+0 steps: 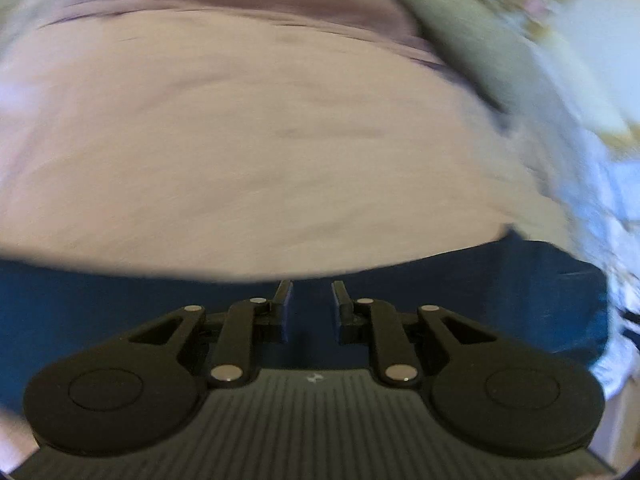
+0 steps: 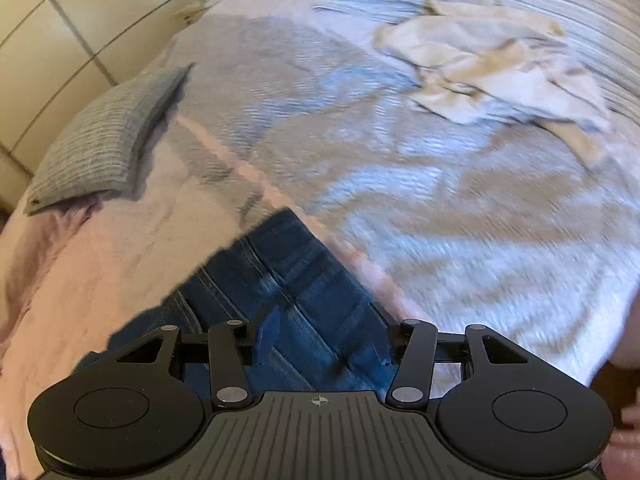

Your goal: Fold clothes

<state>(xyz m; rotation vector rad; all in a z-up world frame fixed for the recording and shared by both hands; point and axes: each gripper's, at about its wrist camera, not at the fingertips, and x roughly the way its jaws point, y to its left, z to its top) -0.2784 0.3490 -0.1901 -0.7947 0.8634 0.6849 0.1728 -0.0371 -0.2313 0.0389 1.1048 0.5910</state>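
Observation:
Blue jeans [image 2: 280, 280] lie folded on the bed, right under my right gripper [image 2: 320, 344]. Its jaws stand wide apart with denim between and below them, gripping nothing. In the left wrist view the jeans [image 1: 480, 292] show as a dark blue band beneath my left gripper [image 1: 312, 304]. That gripper's jaws stand a narrow gap apart with nothing between them, just short of the pale pink sheet [image 1: 260, 140]. A crumpled cream garment [image 2: 496, 64] lies further up the bed on the right.
A grey striped pillow [image 2: 104, 140] rests at the left on the pink sheet [image 2: 100, 260]. A light blue textured bedspread [image 2: 420, 200] covers the bed's middle and right. Cream wardrobe doors [image 2: 48, 28] stand beyond the bed. A grey pillow [image 1: 460, 36] shows in the left wrist view.

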